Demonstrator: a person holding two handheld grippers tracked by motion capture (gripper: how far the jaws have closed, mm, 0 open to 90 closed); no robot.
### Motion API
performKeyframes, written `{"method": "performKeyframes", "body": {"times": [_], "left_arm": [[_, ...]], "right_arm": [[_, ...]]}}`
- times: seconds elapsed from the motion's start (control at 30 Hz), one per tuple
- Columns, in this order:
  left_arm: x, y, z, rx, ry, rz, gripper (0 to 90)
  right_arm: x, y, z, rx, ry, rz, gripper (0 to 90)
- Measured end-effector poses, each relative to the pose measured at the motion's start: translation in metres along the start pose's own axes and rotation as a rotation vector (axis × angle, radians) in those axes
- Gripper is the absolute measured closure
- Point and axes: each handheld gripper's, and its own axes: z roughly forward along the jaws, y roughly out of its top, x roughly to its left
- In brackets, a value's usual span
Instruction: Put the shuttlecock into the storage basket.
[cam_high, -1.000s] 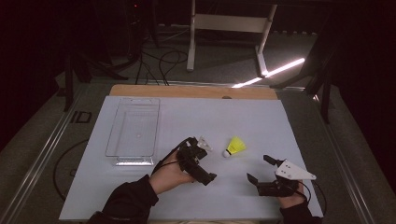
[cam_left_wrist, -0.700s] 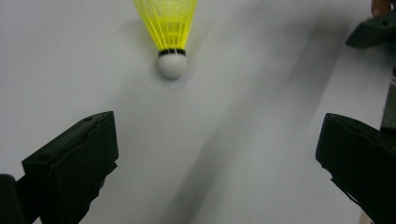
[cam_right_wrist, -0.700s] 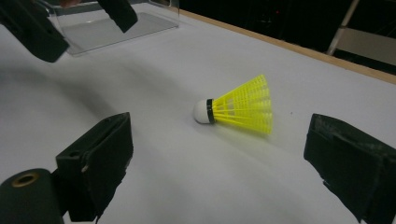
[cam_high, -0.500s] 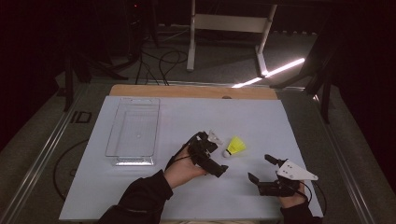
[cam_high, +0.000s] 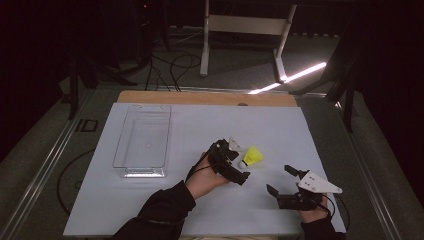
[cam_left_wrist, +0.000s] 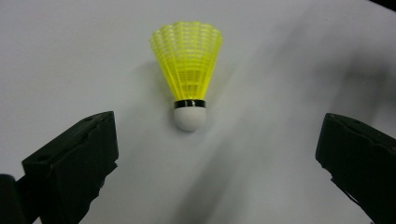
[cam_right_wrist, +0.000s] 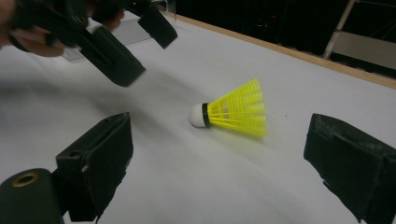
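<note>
High view: left gripper (cam_high: 238, 165) nearer shuttlecock (cam_high: 252, 157)

The room is dark, with most light falling on the bench (cam_high: 150, 210), which is covered by a white sheet; a wooden edge (cam_high: 200, 98) shows along its far side at 12 o'clock. Grey floor (cam_high: 240, 60) lies beyond, crossed by black cables (cam_high: 172, 62) toward 11 o'clock. A pale metal frame (cam_high: 245, 25) stands at 12 o'clock. A bright strip of light (cam_high: 292, 77) slants across the floor at 1 o'clock. Dark stand legs (cam_high: 80, 75) rise at 10 o'clock
</note>
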Motion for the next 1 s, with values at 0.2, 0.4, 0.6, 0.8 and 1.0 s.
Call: {"method": "performKeyframes", "body": {"times": [0.2,0.4,0.6,0.8,1.0], "left_arm": [[0.007,-0.003,0.012,-0.022,0.005,-0.032,0.0],[0.008,-0.004,0.026,-0.031,0.006,-0.04,0.2],[0.011,-0.004,0.038,-0.017,0.015,-0.056,1.4],[0.016,-0.005,0.05,0.011,0.011,-0.053,8.5],[0.017,-0.007,0.059,0.034,0.007,-0.05,20.6]], "right_arm": [[-0.001,0.0,-0.001,-0.003,0.0,0.005,8.2],[0.0,0.0,0.0,-0.004,0.001,0.004,8.3],[-0.001,0.0,-0.001,-0.005,0.002,0.006,8.3],[-0.001,-0.001,0.0,-0.001,0.006,0.01,8.2],[-0.001,-0.001,0.0,0.001,0.007,0.008,8.3]]}}
